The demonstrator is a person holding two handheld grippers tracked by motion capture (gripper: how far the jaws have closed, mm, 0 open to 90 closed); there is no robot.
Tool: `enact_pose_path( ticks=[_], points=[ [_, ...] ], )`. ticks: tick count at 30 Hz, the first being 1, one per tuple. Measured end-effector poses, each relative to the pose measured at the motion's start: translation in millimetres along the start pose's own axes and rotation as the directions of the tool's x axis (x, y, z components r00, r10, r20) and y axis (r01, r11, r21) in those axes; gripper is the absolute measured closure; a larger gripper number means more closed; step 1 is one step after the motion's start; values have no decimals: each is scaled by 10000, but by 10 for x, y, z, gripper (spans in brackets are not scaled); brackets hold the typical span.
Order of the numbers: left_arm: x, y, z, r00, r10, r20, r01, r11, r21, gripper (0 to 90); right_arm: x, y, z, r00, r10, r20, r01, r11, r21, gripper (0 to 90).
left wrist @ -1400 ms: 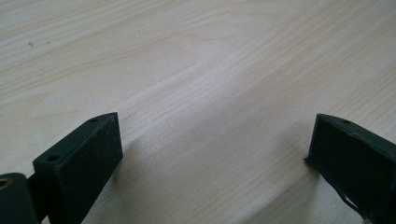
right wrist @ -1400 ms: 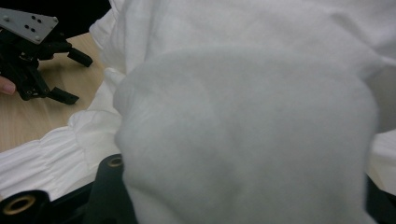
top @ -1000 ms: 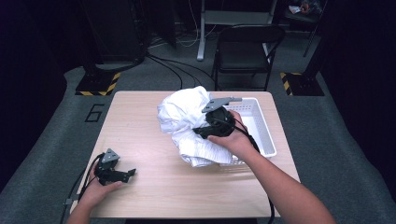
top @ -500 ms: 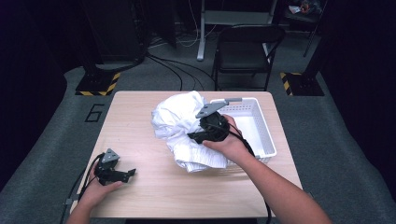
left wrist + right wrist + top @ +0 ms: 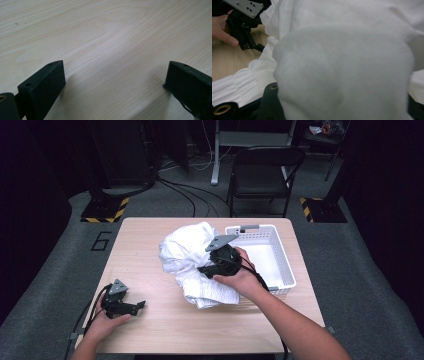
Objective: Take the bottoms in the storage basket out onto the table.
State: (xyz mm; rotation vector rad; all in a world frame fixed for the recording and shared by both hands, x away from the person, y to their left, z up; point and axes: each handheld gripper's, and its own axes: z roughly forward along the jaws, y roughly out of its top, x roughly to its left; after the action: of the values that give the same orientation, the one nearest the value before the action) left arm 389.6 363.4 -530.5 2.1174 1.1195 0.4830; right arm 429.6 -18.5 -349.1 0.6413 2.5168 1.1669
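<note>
Right gripper [image 5: 207, 268]: clamped on white cloth [image 5: 187, 257], lifting it clear of basket [image 5: 280, 270] | Left gripper [image 5: 137, 306]: jaws wide, empty, parked on table [image 5: 150, 240], likely awaiting handover.

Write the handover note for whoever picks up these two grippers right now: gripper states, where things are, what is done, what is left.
Right gripper: shut on the white cloth, bunch held above the table.
Left gripper: open, holding nothing, resting on the table's near left part.
Cloth: crumpled, its lower end lying on the table just left of the white basket.
Basket: on the table's right side; what shows of its inside is bare.
Done: cloth gripped.
Left: likely spreading or folding it, or placing it in the basket; the left gripper has yet to help.
</note>
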Motion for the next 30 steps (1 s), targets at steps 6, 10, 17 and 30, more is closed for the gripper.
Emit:
enact_pose_path(
  ticks=[6, 10, 17, 30],
  points=[
    [0, 0, 0, 10000, 2, 1, -2, 10000, 2, 26, 42, -26, 42, 10000, 86, -4, -86, 9999, 55, 446],
    [0, 0, 0, 10000, -1, 1, 1, 10000, 0, 26, 67, -40, 75, 10000, 7, -58, -7, 10000, 85, 446],
    [0, 0, 0, 10000, -1, 2, 1, 10000, -4, 26, 134, -78, 145, 9999, -12, -133, 15, 9998, 221, 446],
    [-2, -1, 0, 10000, 14, 33, -14, 10000, -12, 26, 210, -192, 253, 10000, -16, -79, 19, 9993, 375, 446]
  ],
)
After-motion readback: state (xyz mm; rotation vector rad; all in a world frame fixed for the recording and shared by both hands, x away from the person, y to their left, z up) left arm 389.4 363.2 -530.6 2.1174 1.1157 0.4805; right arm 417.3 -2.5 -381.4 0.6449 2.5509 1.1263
